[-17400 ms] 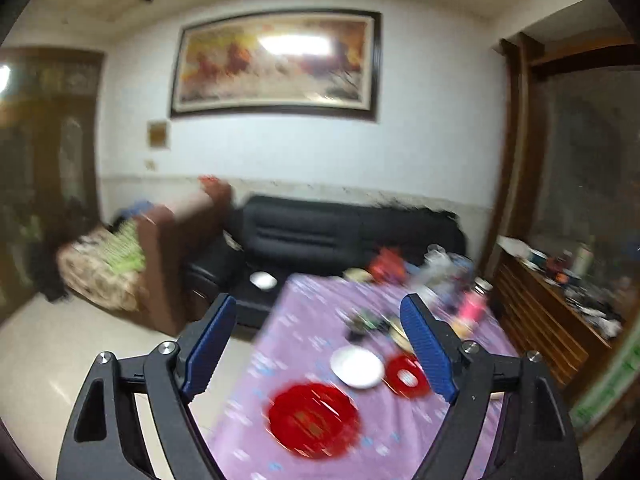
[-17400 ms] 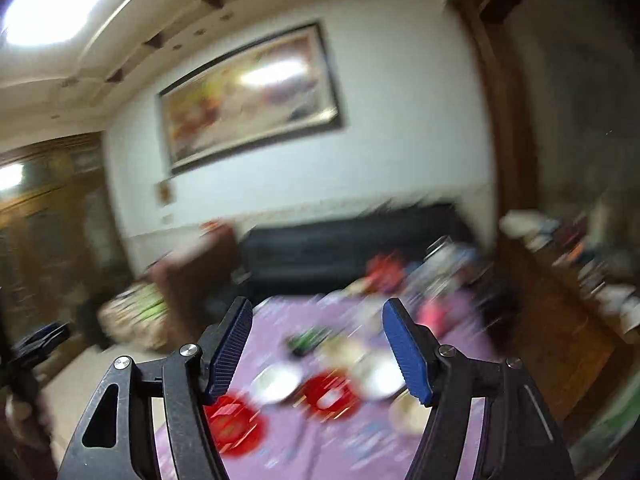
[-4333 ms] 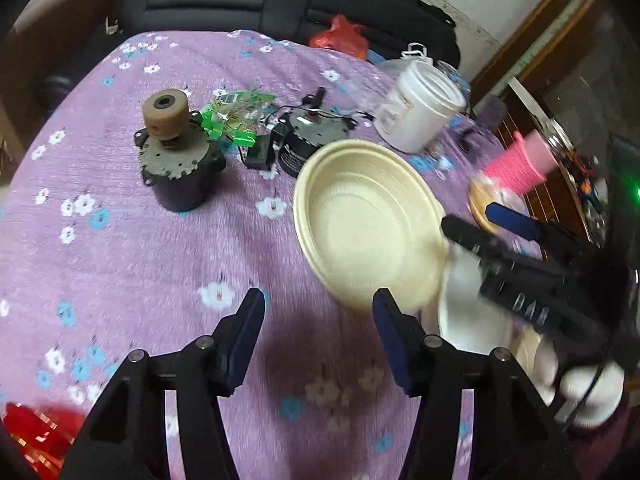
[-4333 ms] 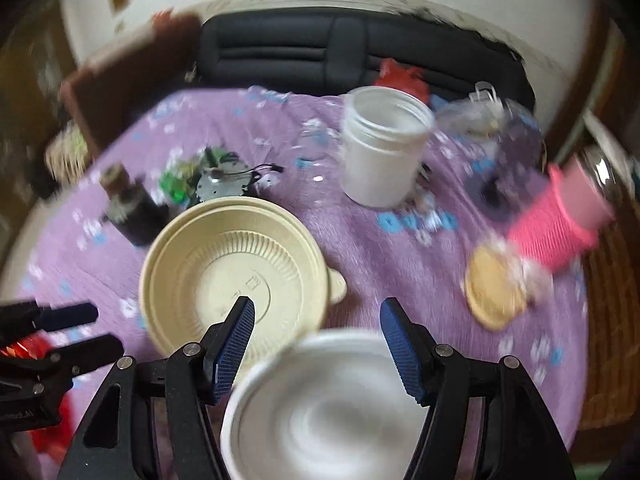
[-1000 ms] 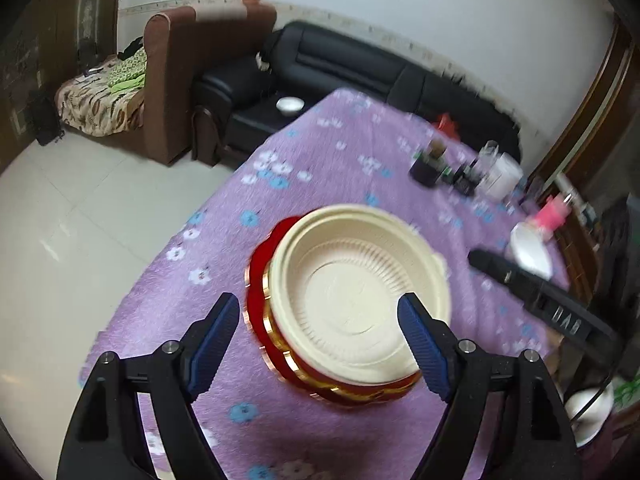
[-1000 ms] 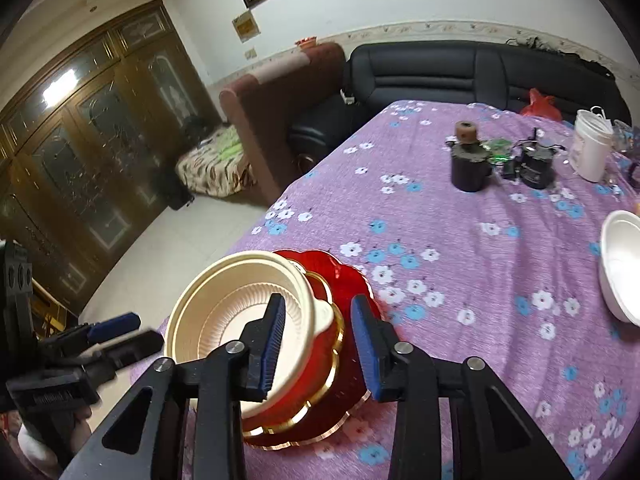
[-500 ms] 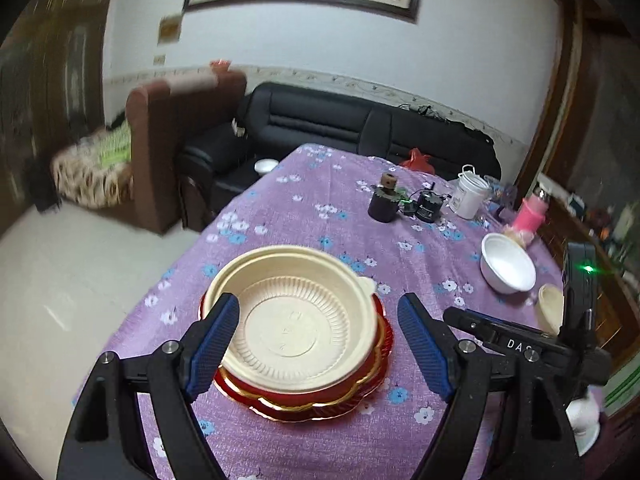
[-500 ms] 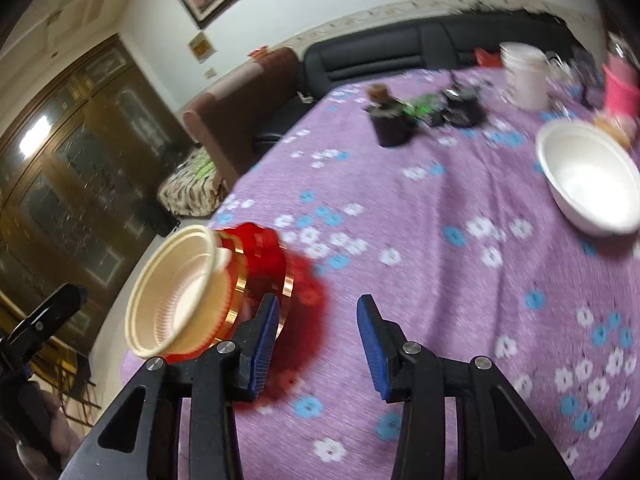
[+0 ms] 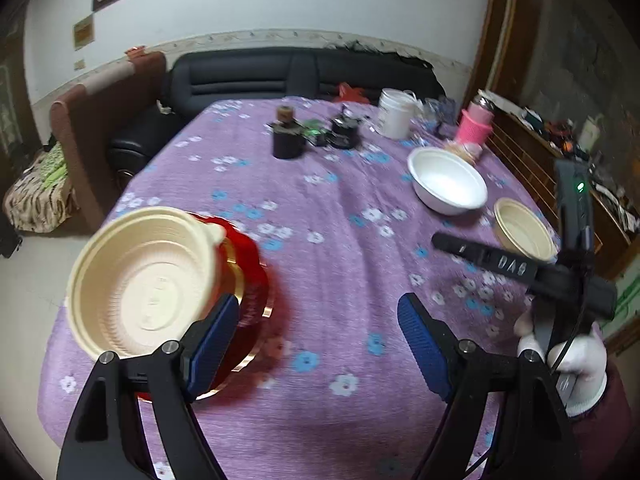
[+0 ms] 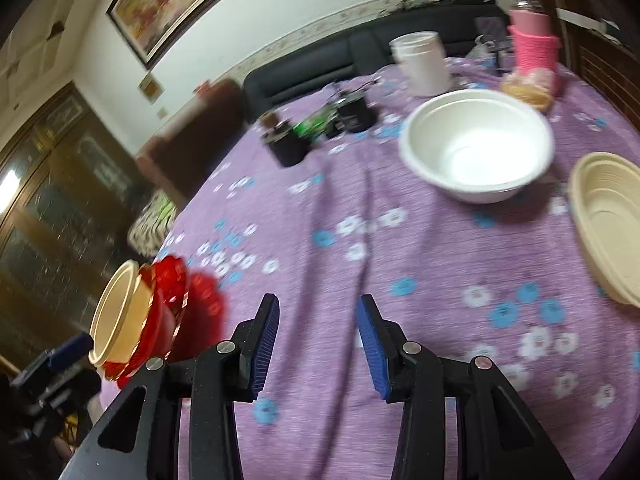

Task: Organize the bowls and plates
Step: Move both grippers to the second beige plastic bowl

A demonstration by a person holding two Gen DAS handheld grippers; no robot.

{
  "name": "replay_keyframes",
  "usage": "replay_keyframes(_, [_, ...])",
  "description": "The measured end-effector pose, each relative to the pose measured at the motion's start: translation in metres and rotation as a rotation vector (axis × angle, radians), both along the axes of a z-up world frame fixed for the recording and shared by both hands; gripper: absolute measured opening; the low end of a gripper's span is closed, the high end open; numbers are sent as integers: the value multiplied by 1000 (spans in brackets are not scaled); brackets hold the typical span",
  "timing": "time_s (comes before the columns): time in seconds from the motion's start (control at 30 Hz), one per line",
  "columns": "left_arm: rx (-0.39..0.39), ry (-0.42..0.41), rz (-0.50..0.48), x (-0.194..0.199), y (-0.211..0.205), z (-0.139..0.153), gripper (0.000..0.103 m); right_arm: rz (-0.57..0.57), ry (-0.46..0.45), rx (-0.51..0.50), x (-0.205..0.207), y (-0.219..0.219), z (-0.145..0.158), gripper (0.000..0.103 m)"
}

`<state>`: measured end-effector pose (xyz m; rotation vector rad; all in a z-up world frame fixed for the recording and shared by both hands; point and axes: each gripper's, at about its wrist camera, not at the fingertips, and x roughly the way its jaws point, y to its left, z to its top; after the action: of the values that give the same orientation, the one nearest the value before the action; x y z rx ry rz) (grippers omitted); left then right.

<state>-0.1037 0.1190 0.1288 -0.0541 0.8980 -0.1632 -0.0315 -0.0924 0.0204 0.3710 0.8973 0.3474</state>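
A cream bowl (image 9: 144, 284) sits nested on stacked red plates (image 9: 252, 276) at the table's near left; the stack also shows in the right wrist view (image 10: 132, 316). A white bowl (image 9: 446, 180) and a small cream bowl (image 9: 522, 230) sit at the right; they also show in the right wrist view as the white bowl (image 10: 476, 144) and the cream bowl (image 10: 608, 224). My left gripper (image 9: 318, 344) is open and empty, just right of the stack. My right gripper (image 10: 318, 344) is open and empty over bare cloth, and shows in the left wrist view (image 9: 492, 258).
Purple flowered tablecloth (image 9: 340, 208). At the far end stand a dark motor-like object (image 9: 286, 136), a white jar (image 9: 394, 114) and a pink cup (image 9: 474, 124). A black sofa (image 9: 296, 74) is behind the table, a wooden cabinet (image 9: 532, 152) to the right.
Both grippers have swung right, away from the stacked bowl and plates toward the white and small cream bowls. The stack stays in place on the table.
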Motion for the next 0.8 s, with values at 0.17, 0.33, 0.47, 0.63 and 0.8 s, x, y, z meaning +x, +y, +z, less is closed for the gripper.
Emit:
replay_keyframes(0.17, [-5, 63, -56, 6, -22, -14, 81, -125, -33, 5, -15, -58, 5, 44])
replay_keyframes(0.33, [-10, 102, -86, 13, -39, -24, 81, -349, -126, -33, -36, -134, 30, 44])
replay_keyframes(0.47, [-52, 145, -107, 21, -52, -32, 81, -600, -119, -158, -37, -190, 32, 48])
replay_keyframes(0.63, [-90, 188, -138, 27, -68, -39, 81, -673, -15, -131, -17, -236, -3, 48])
replay_keyframes(0.8, [-97, 213, -147, 34, -79, -42, 81, -568, -27, -90, -3, -225, -24, 40])
